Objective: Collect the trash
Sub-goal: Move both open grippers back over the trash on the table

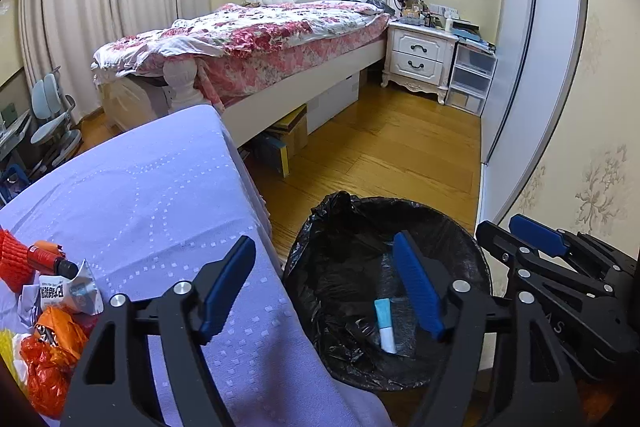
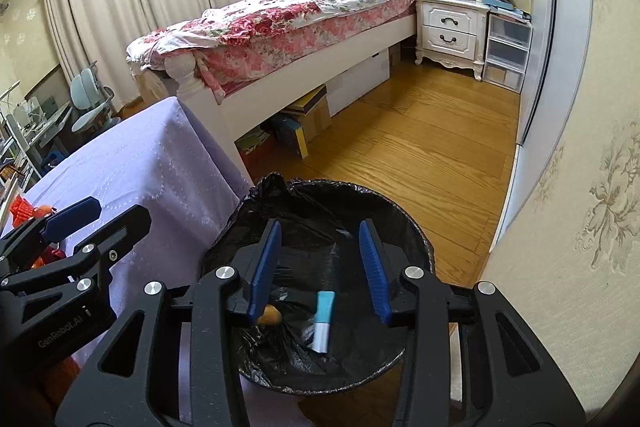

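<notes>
Both claws, left and right, are held open and empty above the bin; remaining wrappers on the counter should be gripped centrally.

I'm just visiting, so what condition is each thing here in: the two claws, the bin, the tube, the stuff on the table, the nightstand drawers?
Left gripper: open, empty.
Right gripper: open, empty, above the bin.
Trash bin: upright, lined with a black bag, lidless.
Teal-and-white tube: lying in the bin.
Trash pile: heaped on the purple-covered table, uncollected.
Nightstand drawers: both closed.
</notes>
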